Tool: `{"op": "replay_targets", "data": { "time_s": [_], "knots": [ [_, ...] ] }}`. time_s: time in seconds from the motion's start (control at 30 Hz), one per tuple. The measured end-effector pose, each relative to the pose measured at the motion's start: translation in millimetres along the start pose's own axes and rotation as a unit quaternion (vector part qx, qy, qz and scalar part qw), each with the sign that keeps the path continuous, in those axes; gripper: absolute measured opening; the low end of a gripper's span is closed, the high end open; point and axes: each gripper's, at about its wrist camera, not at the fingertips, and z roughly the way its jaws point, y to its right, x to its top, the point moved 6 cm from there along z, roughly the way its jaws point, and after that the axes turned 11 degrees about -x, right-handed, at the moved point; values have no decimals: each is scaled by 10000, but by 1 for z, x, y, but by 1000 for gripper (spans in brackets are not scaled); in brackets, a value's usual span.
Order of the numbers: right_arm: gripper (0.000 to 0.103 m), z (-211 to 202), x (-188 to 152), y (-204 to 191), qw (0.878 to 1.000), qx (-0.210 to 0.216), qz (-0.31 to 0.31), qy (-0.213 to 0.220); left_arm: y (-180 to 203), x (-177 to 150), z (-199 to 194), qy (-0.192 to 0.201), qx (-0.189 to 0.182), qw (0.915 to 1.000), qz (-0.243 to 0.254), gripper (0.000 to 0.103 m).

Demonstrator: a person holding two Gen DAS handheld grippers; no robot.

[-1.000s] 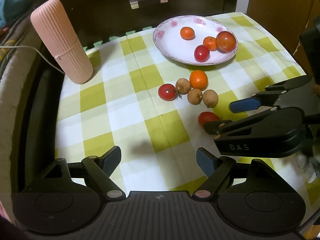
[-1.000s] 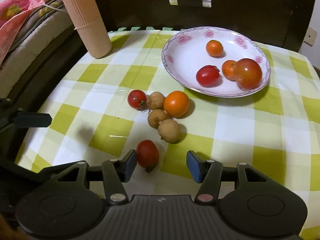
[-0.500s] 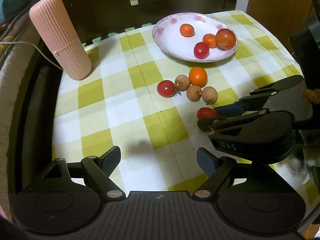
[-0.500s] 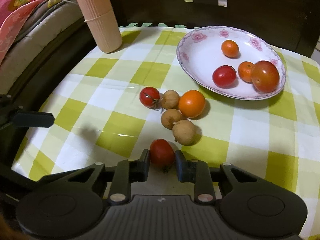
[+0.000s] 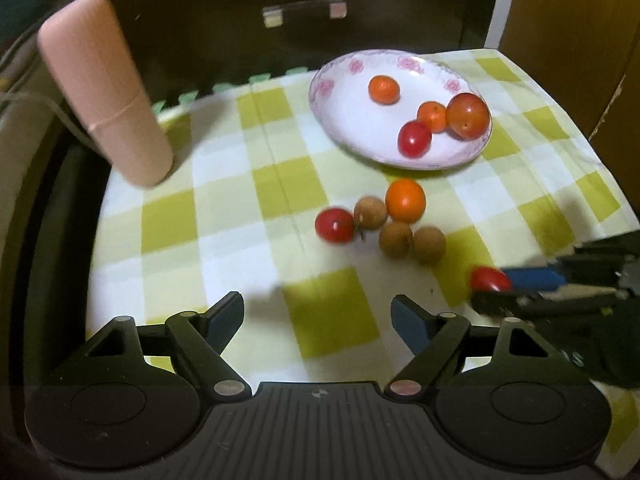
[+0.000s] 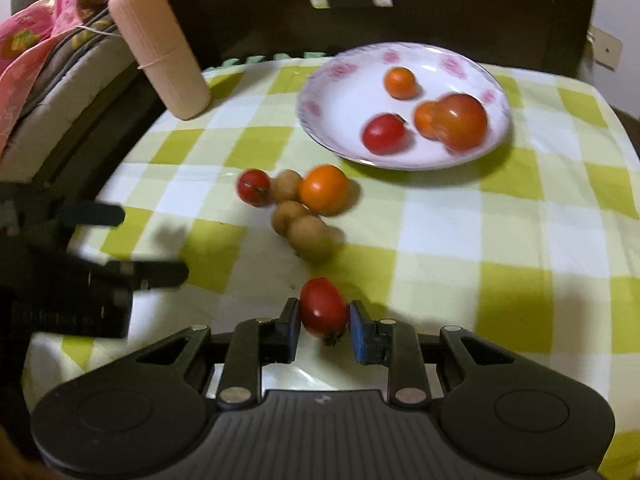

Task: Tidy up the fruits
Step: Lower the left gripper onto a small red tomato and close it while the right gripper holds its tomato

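My right gripper (image 6: 324, 326) is shut on a red cherry tomato (image 6: 323, 307) and holds it just above the checked cloth; it also shows in the left wrist view (image 5: 489, 280). On the cloth lie a red tomato (image 6: 253, 187), an orange fruit (image 6: 325, 189) and three brown longans (image 6: 310, 238). A white floral plate (image 6: 340, 92) holds a big tomato (image 6: 461, 120), a red tomato (image 6: 384, 134) and two small oranges. My left gripper (image 5: 318, 316) is open and empty above the cloth's near side.
A pink ribbed cylinder (image 5: 106, 86) stands at the back left of the yellow-green checked cloth (image 5: 256, 208). A dark cabinet with a handle (image 5: 304, 12) stands behind the table. Bedding (image 6: 36, 52) lies to the left.
My right gripper has closed on the red cherry tomato and lifted it slightly. The left gripper has shifted; the view is blurred by motion.
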Motion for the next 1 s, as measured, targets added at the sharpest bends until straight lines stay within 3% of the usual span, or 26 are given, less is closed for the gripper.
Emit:
{"op": "replay_targets", "data": {
  "time_s": [0.2, 0.33, 0.4, 0.6, 0.83, 1.0],
  "knots": [
    [25, 1, -6, 10, 9999, 18, 149, -60, 1, 26, 16, 290, -99, 9972, 683, 74],
    [25, 3, -7, 11, 9997, 62, 198, -105, 4, 31, 34, 17, -409, 9938, 1034, 68],
    [25, 4, -8, 12, 9997, 67, 215, -129, 5, 30, 42, -119, -388, 9922, 1182, 67],
    [25, 7, -7, 12, 9995, 99, 250, -147, 7, 33, 55, -283, -487, 9901, 1287, 64],
    [25, 7, -7, 12, 9995, 110, 248, -146, 14, 32, 59, -437, -686, 9866, 1415, 51],
    [25, 8, -7, 13, 9995, 112, 246, -150, 19, 29, 57, -434, -585, 9859, 1504, 44]
  ]
}}
